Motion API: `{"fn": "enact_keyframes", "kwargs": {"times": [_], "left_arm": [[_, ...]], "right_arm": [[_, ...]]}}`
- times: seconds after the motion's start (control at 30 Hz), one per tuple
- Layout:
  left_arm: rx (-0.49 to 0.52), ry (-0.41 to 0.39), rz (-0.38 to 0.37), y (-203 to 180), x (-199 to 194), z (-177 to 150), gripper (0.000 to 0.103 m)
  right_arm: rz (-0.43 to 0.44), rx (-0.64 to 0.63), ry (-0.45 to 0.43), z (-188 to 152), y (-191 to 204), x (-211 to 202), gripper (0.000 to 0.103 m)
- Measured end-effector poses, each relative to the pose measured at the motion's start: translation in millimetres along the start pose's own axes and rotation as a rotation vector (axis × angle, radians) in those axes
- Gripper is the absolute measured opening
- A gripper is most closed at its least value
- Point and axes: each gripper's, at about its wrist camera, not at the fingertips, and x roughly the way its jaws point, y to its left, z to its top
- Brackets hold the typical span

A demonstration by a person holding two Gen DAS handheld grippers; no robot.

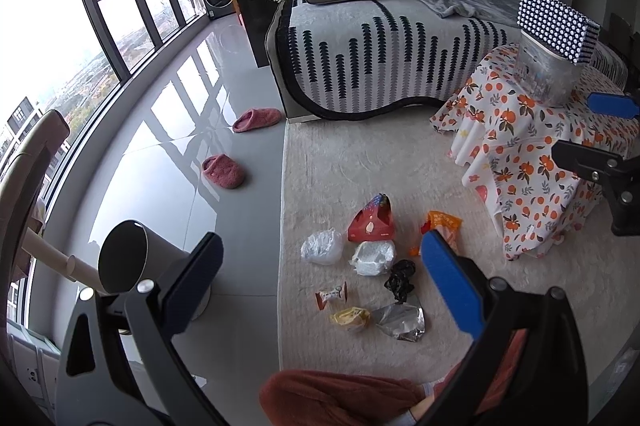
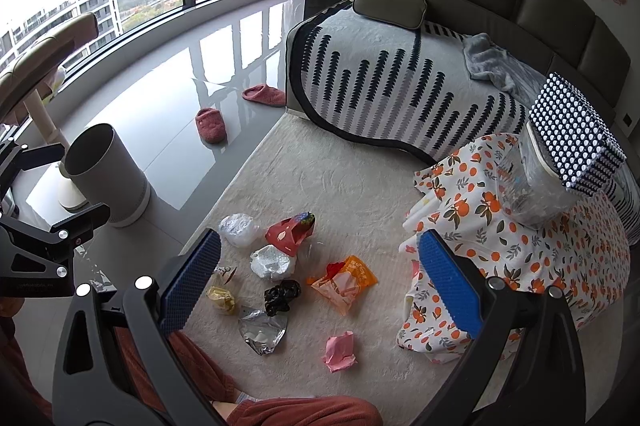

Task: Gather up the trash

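Note:
Several pieces of trash lie on the cream rug (image 2: 340, 178): a red carton (image 1: 372, 222) (image 2: 290, 232), a white plastic bag (image 1: 322, 246) (image 2: 239, 229), an orange packet (image 1: 442, 224) (image 2: 346, 284), a black bag (image 1: 400, 280) (image 2: 281, 296), silver foil (image 1: 402, 322) (image 2: 262, 332), a yellow wrapper (image 1: 350, 319) (image 2: 221, 300) and pink paper (image 2: 339, 346). A grey cylindrical bin (image 1: 124, 258) (image 2: 102, 174) stands on the tiles to their left. My left gripper (image 1: 320, 238) (image 2: 82, 180) hovers open and empty above the pile. The right gripper (image 2: 320, 240) (image 1: 588, 130) is also open and empty.
A low table under an orange-print cloth (image 2: 520, 238) holds a clear tub and a polka-dot box (image 2: 576, 134) on the right. Behind is a sofa with a patterned blanket (image 1: 380, 46). Two pink slippers (image 1: 224, 170) lie on the glossy tiles. The person's knees (image 2: 304, 412) are at the bottom.

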Motion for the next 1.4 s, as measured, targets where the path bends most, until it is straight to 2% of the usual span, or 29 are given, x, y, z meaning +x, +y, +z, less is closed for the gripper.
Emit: {"fn": "enact_keyframes", "kwargs": {"times": [1.4], "left_arm": [[-0.001,-0.003,0.005,2,-2,-6,0.099]], "right_arm": [[0.009,-0.005,0.014,-7,12,-2,0.096]]}}
